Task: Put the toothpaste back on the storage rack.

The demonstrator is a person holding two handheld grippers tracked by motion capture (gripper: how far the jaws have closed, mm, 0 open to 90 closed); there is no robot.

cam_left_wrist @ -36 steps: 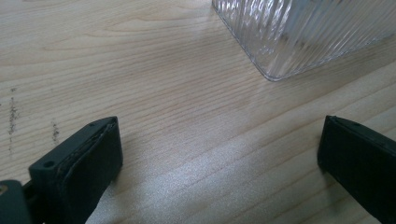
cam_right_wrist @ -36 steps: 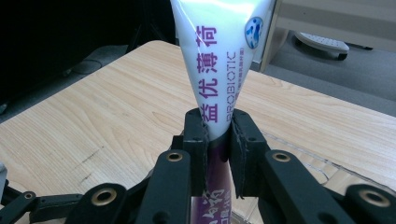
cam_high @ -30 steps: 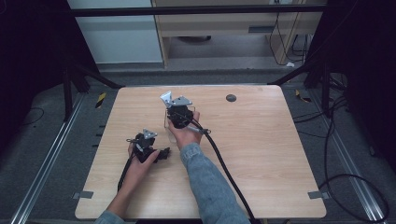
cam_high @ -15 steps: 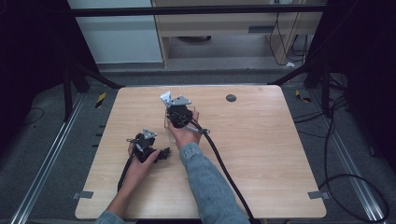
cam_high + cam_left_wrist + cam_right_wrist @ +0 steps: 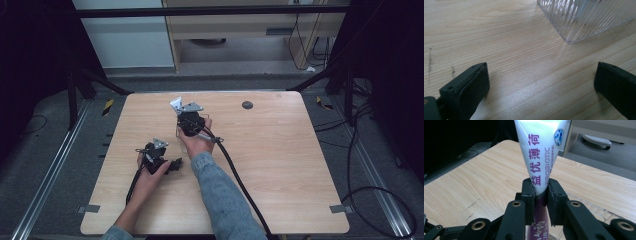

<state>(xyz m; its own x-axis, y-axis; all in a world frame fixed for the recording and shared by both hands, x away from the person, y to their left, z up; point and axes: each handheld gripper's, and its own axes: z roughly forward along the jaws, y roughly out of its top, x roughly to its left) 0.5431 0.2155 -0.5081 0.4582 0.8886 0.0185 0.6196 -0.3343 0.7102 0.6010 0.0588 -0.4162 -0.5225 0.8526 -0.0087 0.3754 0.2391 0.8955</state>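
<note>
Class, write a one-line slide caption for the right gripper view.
Right gripper clamps a white-and-purple tube above the wooden table.

tube [image 5: 540,157] x1 | clear ribbed tray [image 5: 586,17] x1 | grippers x2

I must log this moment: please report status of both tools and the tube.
Right tool shut on white tube. Left tool open, low over table. Ribbed clear container just ahead. Nothing in the way.

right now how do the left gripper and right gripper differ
The right gripper is shut on a white and purple tube; the left gripper is open with nothing between its jaws. The right gripper holds its tube upright above the table; the left gripper sits low, near a ribbed clear container. Both have black jaws.
</note>
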